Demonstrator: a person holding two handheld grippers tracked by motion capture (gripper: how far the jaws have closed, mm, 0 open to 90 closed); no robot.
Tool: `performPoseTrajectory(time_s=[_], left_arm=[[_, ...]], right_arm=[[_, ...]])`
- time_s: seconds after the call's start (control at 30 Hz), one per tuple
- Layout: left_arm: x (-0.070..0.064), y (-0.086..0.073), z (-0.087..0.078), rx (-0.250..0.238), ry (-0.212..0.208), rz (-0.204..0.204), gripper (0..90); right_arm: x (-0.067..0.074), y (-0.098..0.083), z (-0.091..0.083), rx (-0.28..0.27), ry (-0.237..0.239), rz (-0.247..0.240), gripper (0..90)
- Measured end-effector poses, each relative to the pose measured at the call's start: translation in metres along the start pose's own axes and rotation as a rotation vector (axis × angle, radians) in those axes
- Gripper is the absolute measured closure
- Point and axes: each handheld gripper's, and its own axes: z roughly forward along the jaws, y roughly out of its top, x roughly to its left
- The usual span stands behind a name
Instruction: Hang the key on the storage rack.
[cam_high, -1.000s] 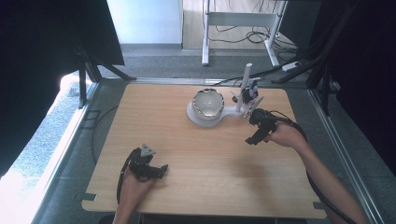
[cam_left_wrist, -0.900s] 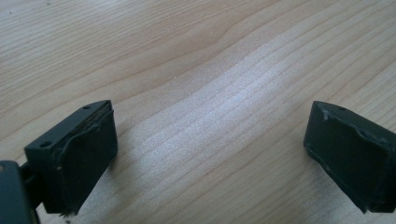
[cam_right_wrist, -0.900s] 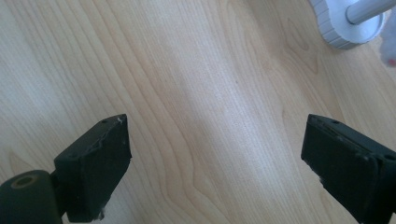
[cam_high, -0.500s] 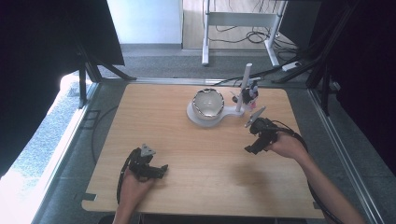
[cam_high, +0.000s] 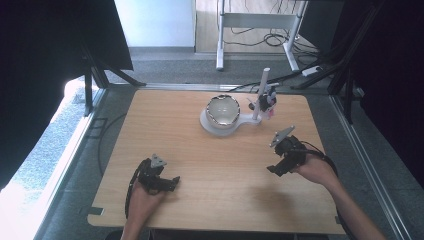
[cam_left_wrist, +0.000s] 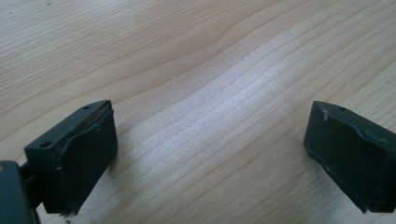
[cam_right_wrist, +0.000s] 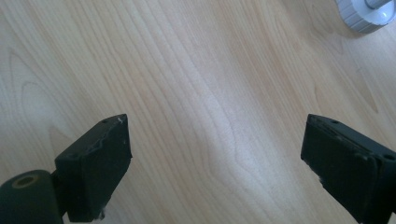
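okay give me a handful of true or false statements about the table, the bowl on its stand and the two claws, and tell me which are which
1. The left claw is open, with bare wooden table between its jaws. True.
2. The right claw is shut on the bowl. False: it is open and holds nothing; the high view shows it on the table well short of the bowl.
3. The bowl sits on a white base from which a white upright post rises beside it. True.
4. The bowl stands at the near edge of the table, between the person's two hands. False: it stands in the far half, away from both hands.
5. A small dark fitting is attached to the post. True.
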Motion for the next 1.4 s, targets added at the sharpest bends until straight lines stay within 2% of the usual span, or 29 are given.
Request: performPoseTrajectory(time_s=[0.23, 0.37, 0.63, 0.83, 0.97, 1.07, 1.27, 1.4], left_arm=[[0.0, 0.0, 0.0, 0.003, -0.001, 0.004, 2.7], [0.0, 0.0, 0.0, 0.003, -0.001, 0.004, 2.7], [0.0, 0.0, 0.0, 0.003, -0.001, 0.004, 2.7], [0.0, 0.0, 0.0, 0.002, 0.0, 0.003, 2.7], [0.0, 0.0, 0.0, 0.001, -0.001, 0.003, 2.7], [0.0, 0.0, 0.0, 0.002, -0.001, 0.003, 2.8], [0.0, 0.0, 0.0, 0.002, -0.001, 0.003, 2.8], [0.0, 0.0, 0.0, 0.001, 0.0, 0.003, 2.8]], right_arm=[[0.012, -0.014, -0.003, -0.039, -0.014, 0.015, 4.8], [0.019, -0.019, -0.002, -0.061, -0.007, 0.029, 3.9], [0.033, -0.031, 0.008, -0.121, 0.01, 0.065, 4.0], [0.041, -0.043, 0.019, -0.184, 0.03, 0.107, 4.0], [0.047, -0.05, 0.029, -0.201, 0.031, 0.123, 4.0], [0.052, -0.055, 0.037, -0.227, 0.044, 0.153, 4.0], [0.061, -0.064, 0.053, -0.289, 0.032, 0.201, 4.0], [0.065, -0.068, 0.061, -0.327, 0.009, 0.217, 4.0]])
